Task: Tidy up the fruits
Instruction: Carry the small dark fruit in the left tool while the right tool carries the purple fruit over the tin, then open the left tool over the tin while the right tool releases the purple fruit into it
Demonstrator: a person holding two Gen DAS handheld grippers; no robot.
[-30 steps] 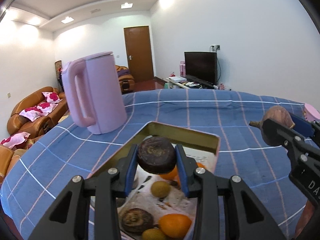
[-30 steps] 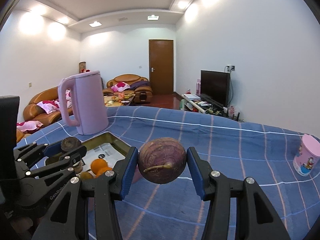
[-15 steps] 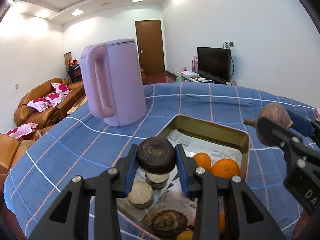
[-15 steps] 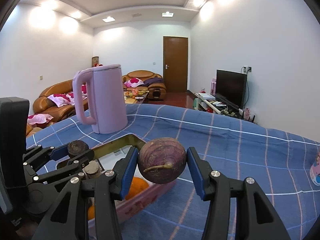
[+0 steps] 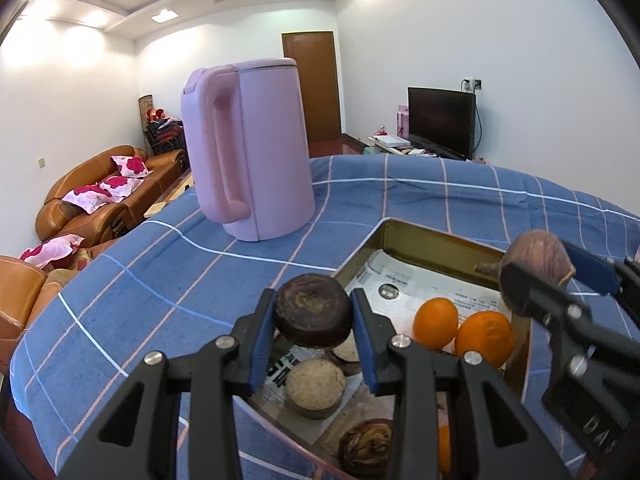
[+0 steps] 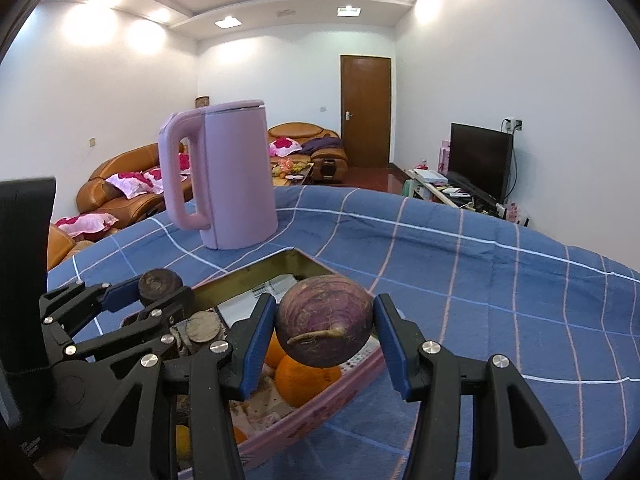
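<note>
My left gripper is shut on a dark brown round fruit, held above the near left part of a pink tin tray. My right gripper is shut on a purple round fruit with a dry stem, over the tray's right rim. In the left wrist view that purple fruit hangs at the right, above two oranges. Inside the tray lie flat brown discs, another dark fruit and printed paper.
A tall pink kettle stands on the blue checked cloth behind the tray's left corner. The cloth's left edge drops off toward brown sofas. A television and a door are far behind.
Both grippers have moved leftward and a little down with their fruits; the kettle and the tray's left part now loom closer, and the pink cup at right has left the right wrist view.
</note>
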